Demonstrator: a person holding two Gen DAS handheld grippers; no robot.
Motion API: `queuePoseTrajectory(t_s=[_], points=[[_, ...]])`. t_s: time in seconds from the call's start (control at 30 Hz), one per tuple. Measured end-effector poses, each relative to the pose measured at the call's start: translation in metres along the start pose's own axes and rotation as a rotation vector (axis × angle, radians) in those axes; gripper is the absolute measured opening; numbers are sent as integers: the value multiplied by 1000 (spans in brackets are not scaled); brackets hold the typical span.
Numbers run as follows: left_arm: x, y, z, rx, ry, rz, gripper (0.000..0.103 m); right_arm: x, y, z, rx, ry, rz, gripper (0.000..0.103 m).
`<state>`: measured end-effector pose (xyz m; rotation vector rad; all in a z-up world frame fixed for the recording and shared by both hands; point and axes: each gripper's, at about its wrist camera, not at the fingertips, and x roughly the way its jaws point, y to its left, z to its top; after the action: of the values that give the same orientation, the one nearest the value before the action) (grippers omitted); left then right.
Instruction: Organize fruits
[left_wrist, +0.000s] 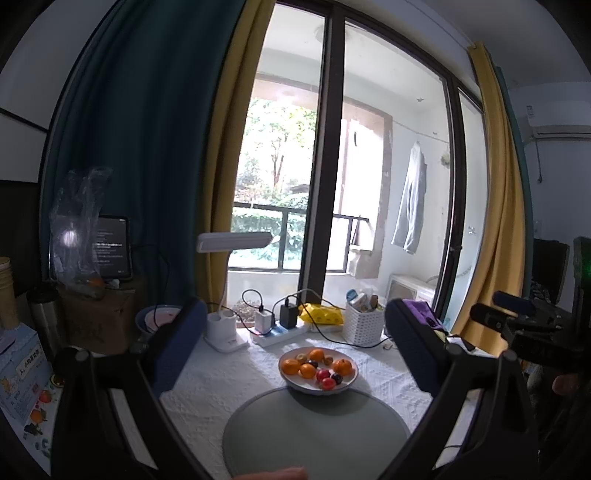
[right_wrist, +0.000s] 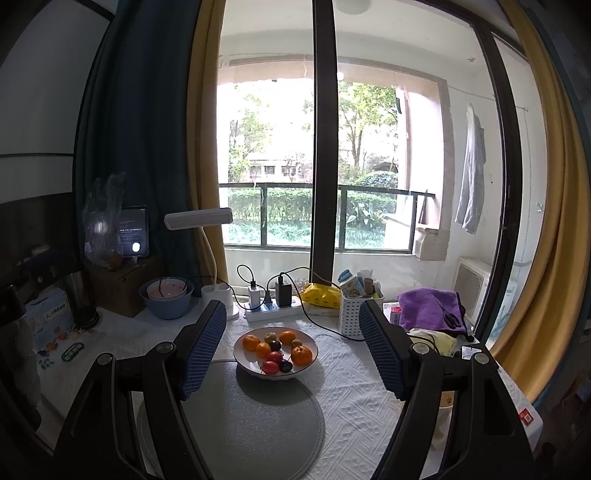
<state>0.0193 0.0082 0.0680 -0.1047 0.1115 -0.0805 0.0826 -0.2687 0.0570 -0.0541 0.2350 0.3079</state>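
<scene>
Both your claws, left claw (left_wrist: 295, 343) and right claw (right_wrist: 293, 343), gape wide and empty, short of the fruit bowl (right_wrist: 311, 356) on the counter (right_wrist: 354, 398), touching the round mat (right_wrist: 255, 424). Risk: small plums roll, or the bowl rim gets nudged.

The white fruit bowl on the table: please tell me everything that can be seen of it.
The white fruit bowl is shallow, round and glossy, likely ceramic, with a thin dark rim line. It stands upright on the white textured tablecloth, its near edge overlapping the grey round mat. Inside lie oranges, small red, dark and brownish fruits. Nothing else touches it.
</scene>
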Motion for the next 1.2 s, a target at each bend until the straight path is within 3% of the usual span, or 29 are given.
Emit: queuePoseTrajectory(t_s=[1.2], points=[[-1, -11, -1, 26, 9, -23, 98, 1, 3, -5, -5, 6, 8, 77]])
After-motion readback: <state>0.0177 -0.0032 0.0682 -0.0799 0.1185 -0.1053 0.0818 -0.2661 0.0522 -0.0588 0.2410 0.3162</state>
